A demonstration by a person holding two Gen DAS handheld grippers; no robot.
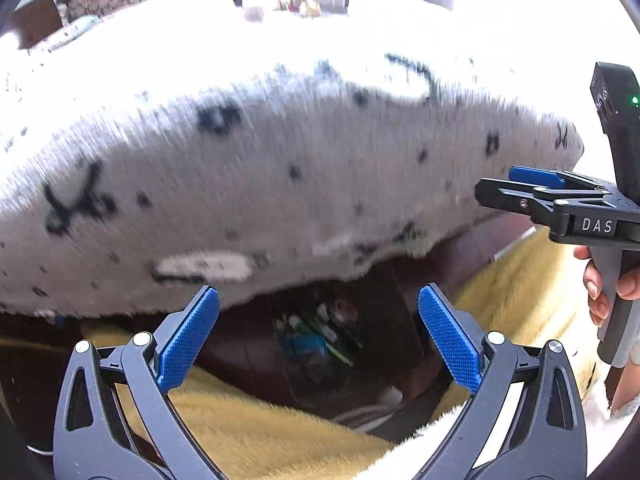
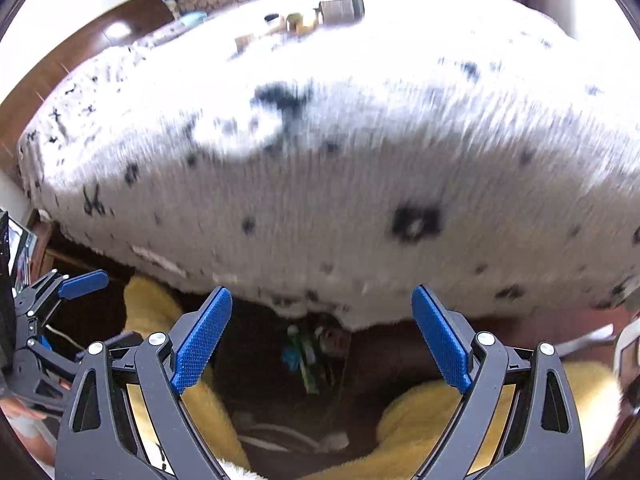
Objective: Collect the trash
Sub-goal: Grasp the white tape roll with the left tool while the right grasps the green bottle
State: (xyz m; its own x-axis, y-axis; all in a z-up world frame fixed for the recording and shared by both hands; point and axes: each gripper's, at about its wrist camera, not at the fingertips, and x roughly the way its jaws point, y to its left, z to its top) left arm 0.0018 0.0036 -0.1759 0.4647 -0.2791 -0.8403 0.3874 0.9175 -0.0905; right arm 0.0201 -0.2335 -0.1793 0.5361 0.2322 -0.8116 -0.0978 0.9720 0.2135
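Observation:
A dark bin (image 1: 320,344) with colourful wrappers inside stands on the floor under the table edge; it also shows in the right wrist view (image 2: 312,352). My left gripper (image 1: 318,340) is open and empty, held above the bin. My right gripper (image 2: 322,340) is open and empty, also above the bin. The right gripper shows in the left wrist view (image 1: 520,188) at the right edge. The left gripper shows at the left edge of the right wrist view (image 2: 76,284). Small items (image 1: 296,4) lie at the far end of the table, too blurred to identify.
A white furry cloth with black marks (image 1: 280,140) covers the table and hangs over its near edge. Yellow fluffy cushions (image 1: 248,432) lie on both sides of the bin. White cables (image 2: 280,436) lie on the floor. The view is motion-blurred.

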